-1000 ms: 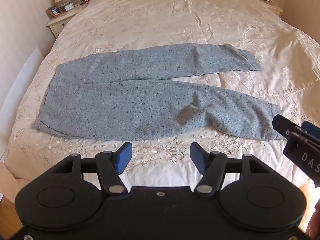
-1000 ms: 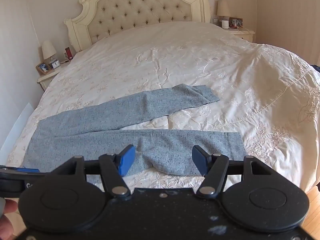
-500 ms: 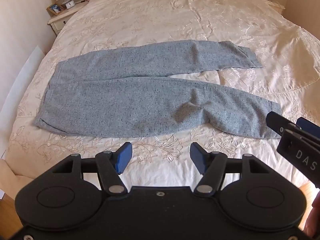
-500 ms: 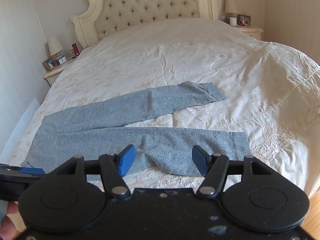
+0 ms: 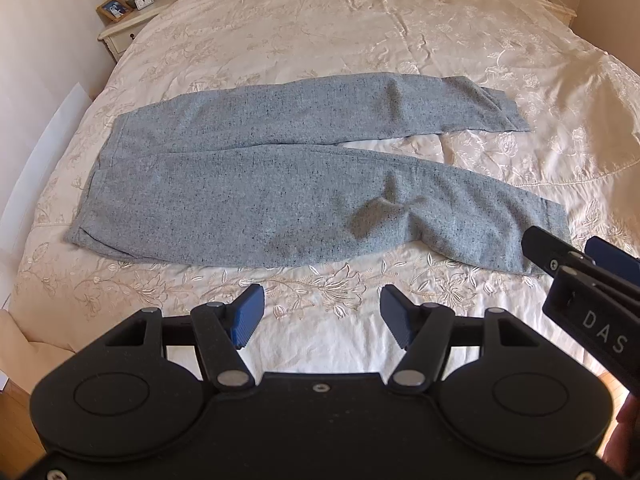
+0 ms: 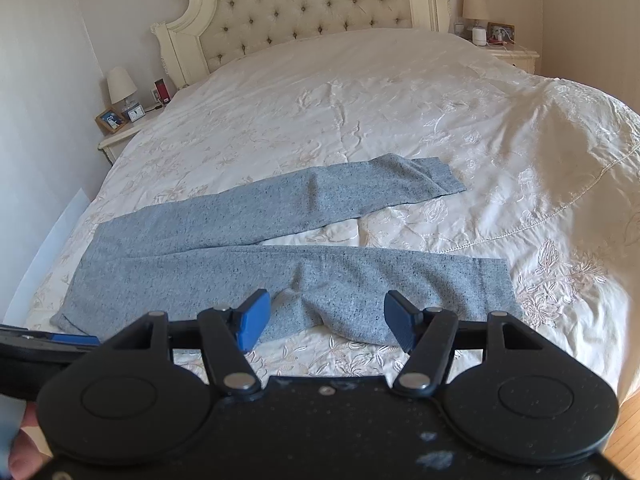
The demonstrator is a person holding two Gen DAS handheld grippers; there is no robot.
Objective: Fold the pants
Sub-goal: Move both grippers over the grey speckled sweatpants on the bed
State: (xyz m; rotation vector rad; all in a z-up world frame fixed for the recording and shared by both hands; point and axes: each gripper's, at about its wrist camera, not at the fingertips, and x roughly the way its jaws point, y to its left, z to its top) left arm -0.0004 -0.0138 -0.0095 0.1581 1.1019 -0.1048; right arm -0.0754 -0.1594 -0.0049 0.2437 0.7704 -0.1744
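Left wrist view: grey flecked knit pants point(image 5: 280, 184) lie flat on the cream embroidered bedspread point(image 5: 360, 28), waistband left, legs splayed right, a small pucker in the near leg. Left gripper point(image 5: 322, 314) hovers over bare bedspread short of the pants, jaws apart, empty. Right gripper point(image 5: 588, 256) intrudes at the right edge, covering the near cuff's corner. Right wrist view: right gripper point(image 6: 326, 322) jaws apart, empty, above the near leg. Tufted cream headboard point(image 6: 304, 12), white nightstand point(image 6: 120, 136) with lamp and photo frame; items small, indistinct.
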